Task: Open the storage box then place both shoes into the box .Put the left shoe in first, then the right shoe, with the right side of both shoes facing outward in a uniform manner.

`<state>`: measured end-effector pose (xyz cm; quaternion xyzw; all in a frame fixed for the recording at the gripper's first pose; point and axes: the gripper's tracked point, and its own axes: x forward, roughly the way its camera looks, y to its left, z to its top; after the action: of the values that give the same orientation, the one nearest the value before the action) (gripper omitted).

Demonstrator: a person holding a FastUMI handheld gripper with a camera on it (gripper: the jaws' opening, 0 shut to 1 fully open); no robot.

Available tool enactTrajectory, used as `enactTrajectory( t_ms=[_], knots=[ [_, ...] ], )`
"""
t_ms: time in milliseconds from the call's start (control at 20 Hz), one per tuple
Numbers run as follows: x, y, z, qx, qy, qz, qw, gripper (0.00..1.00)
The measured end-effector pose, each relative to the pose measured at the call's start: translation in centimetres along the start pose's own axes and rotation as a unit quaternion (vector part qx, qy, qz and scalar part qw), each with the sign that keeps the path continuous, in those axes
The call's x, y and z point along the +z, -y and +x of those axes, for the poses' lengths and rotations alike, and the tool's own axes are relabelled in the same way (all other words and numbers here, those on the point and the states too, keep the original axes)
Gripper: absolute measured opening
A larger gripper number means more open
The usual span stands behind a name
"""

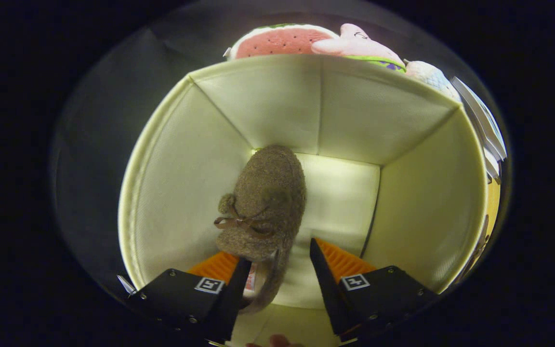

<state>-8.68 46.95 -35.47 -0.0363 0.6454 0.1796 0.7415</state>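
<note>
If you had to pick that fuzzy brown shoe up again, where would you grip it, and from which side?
I'd likely grip the fuzzy brown shoe by its heel rim, coming straight down from above. It lies on the box floor, toe toward the far wall, heel opening nearest the fingers. The open gripper already has one finger beside that rim, which looks thin enough to pinch.

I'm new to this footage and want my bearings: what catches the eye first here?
A fuzzy brown shoe with a small bow lies inside the pale fabric storage box, just ahead of the tongs, which stand open, one finger beside its heel. Beyond the box's far wall sit a watermelon cushion and a pink plush toy.
</note>
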Motion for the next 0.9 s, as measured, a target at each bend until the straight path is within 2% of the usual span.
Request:
enactTrajectory(
  t_ms=[100, 450, 700, 900],
  knots=[
    [0.4, -0.6, -1.9, 0.019, 0.022, -0.005, 1.0, 0.76],
    [2.1, 0.4, -8.5, 0.065, 0.067, -0.009, 0.996, 0.76],
    [2.2, 4.2, -11.5, 0.084, 0.082, 0.0, 0.993, 0.76],
    [1.9, 9.2, -13.6, 0.083, 0.116, -0.025, 0.989, 0.76]
  ],
)
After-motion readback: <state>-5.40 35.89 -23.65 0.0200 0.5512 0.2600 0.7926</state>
